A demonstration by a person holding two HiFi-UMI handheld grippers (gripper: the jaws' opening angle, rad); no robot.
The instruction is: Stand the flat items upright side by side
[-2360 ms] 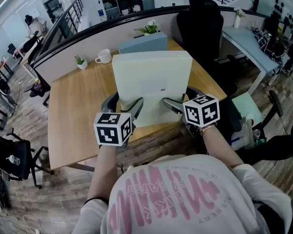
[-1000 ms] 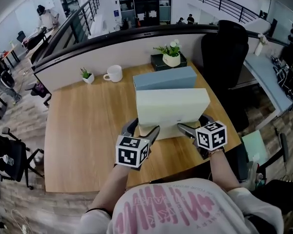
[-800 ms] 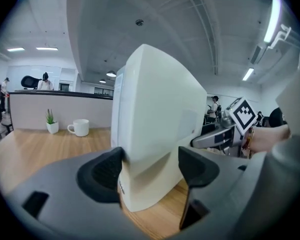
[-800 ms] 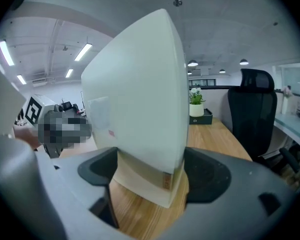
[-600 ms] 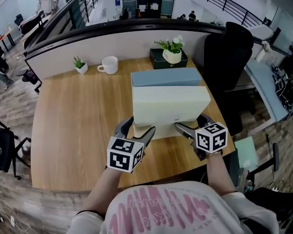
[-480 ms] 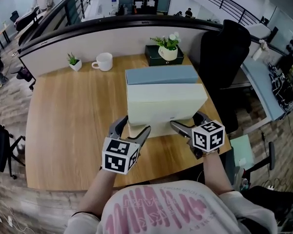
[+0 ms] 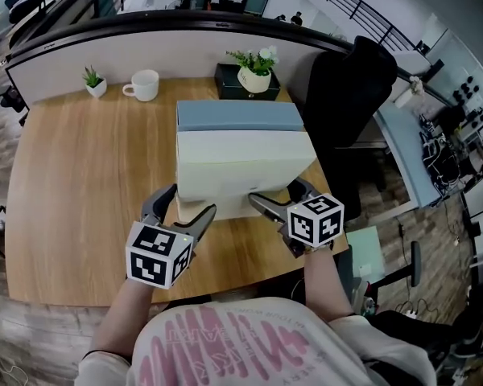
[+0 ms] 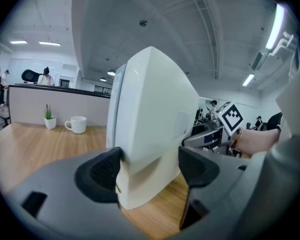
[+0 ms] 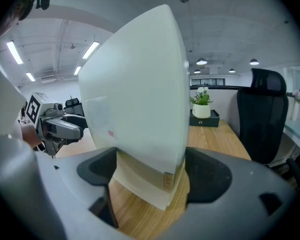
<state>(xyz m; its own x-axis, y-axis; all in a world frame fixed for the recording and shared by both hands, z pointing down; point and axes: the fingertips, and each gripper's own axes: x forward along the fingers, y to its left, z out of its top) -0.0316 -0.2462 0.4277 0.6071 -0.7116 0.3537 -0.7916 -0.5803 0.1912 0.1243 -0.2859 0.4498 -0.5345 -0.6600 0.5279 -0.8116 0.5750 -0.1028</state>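
The left hand-held gripper is closed on the lower left end of the pale box. The right hand-held gripper is closed on its lower right end, and both sets of jaws are spread wide across the box's thickness. The pale box stands upright on the desk, close against the blue box upright behind it, with a white mug well apart near the far edge.

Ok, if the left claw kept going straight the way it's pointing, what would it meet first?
The pale greenish-white flat box, which is standing upright. The left claw is closed on one end of it, so going straight on would most likely just push into that box.
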